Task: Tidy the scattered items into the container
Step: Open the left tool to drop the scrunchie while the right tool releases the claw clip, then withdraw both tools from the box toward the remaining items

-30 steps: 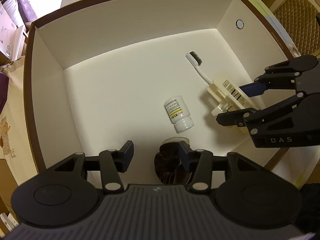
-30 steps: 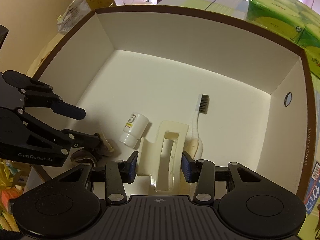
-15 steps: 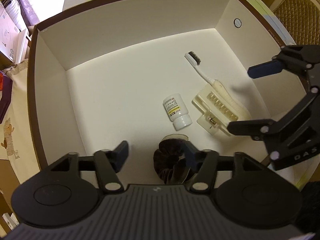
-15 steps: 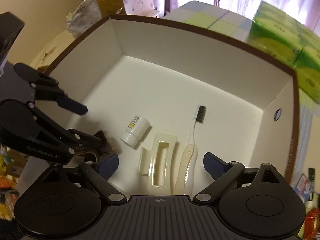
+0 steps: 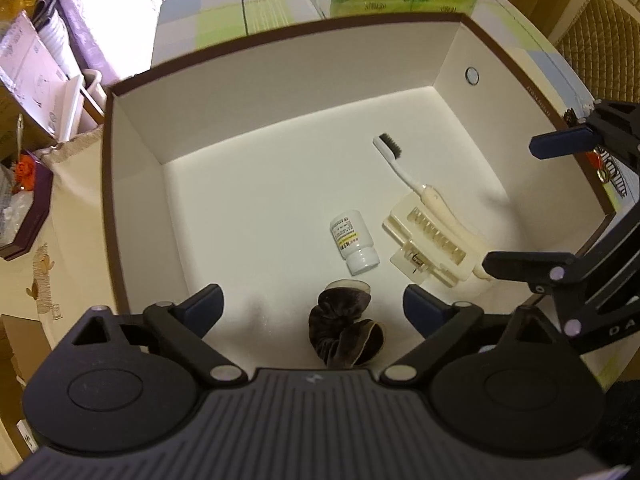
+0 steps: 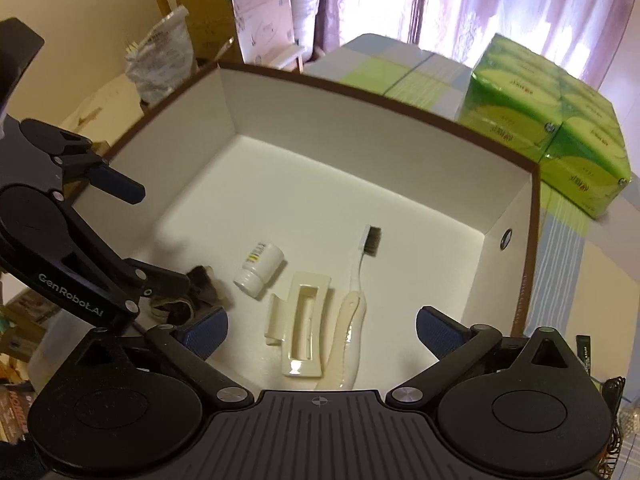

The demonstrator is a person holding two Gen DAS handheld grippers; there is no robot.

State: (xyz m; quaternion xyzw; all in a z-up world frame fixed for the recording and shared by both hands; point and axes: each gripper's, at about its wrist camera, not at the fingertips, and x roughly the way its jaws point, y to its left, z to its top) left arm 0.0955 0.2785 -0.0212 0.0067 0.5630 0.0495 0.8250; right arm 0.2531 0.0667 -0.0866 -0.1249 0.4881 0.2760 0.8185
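Observation:
A brown-rimmed box (image 5: 280, 40) with a white inside holds a toothbrush (image 5: 404, 172), a white pill bottle (image 5: 354, 242) on its side, a cream hair clip (image 5: 430, 240) and a dark brown scrunchie (image 5: 344, 328). My left gripper (image 5: 312, 308) is open above the scrunchie and holds nothing. The right gripper (image 5: 532, 206) hangs open over the box's right wall. In the right wrist view, my right gripper (image 6: 320, 328) is open above the hair clip (image 6: 304, 328) and the toothbrush (image 6: 356, 300). The bottle (image 6: 260, 266), the scrunchie (image 6: 200, 284) and the open left gripper (image 6: 148, 236) lie to the left.
Green tissue packs (image 6: 552, 128) stand on the checked tablecloth (image 5: 240, 8) beyond the box's far wall. Cardboard boxes (image 6: 260, 12) and a plastic bag (image 6: 160, 60) sit at the back left. A dark tray (image 5: 24, 208) lies left of the box.
My right gripper let go of the hair clip, opened wide and pulled back upward. The left gripper opened wider and lifted away from the scrunchie, which stays on the box floor.

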